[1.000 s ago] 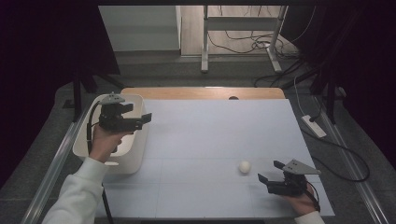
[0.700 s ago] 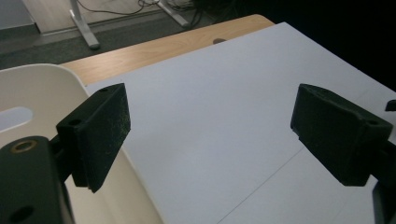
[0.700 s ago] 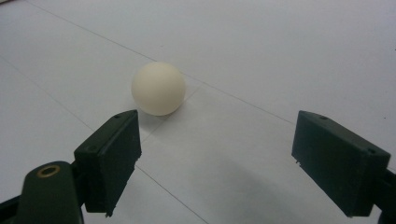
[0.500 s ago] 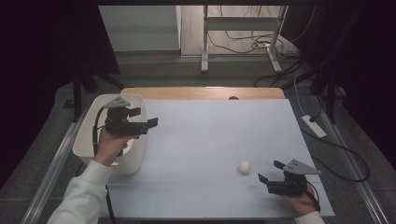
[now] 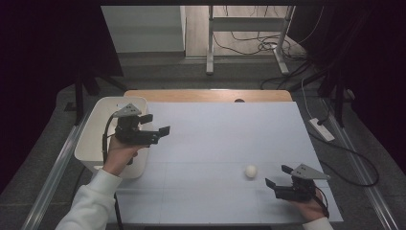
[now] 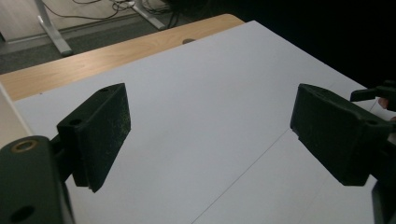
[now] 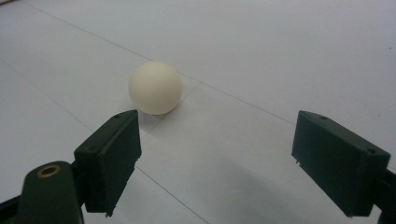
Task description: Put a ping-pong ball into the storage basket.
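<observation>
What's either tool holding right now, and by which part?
Nothing. Left tool open and empty over the table beside the bin; right tool open, the ball lying free ahead of it.

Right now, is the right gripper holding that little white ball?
No. The right gripper is open and empty, and the ball rests on the white table just beyond it.

One ball lies on the worktop, just ahead of the right claw. One white bin stands under and behind the left claw. Two claws, one worktop.
</observation>
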Motion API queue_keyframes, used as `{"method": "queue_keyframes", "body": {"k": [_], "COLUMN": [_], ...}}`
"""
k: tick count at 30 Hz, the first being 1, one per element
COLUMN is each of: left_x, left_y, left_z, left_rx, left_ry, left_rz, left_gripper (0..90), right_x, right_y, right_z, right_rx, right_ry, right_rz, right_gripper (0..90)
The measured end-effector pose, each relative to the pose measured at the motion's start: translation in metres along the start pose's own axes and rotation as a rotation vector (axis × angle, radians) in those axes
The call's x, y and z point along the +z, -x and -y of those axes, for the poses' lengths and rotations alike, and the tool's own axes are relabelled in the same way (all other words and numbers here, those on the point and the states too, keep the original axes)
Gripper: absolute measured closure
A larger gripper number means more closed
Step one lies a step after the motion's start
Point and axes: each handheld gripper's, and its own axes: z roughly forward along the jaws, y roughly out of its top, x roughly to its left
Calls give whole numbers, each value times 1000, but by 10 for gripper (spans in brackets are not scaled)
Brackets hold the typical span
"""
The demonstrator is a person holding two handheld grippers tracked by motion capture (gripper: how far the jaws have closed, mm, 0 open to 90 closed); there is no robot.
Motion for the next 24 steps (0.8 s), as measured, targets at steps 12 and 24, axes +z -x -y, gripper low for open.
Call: {"method": "queue_keyframes", "body": {"k": [12, 24], "left_x": [13, 27], "left_y": [16, 27], "left_z": [6, 9], "left_rx": [25, 55], "left_ry": [-16, -52], "left_rz": [44, 63], "left_gripper": [129, 125], "right_x": [0, 0], "right_y": [0, 0], "right_z": [1, 0], "right_rx": [-2, -3], "right_ry": [-4, -5], "right_rz": [3, 3], "right_gripper": [156, 156]}}
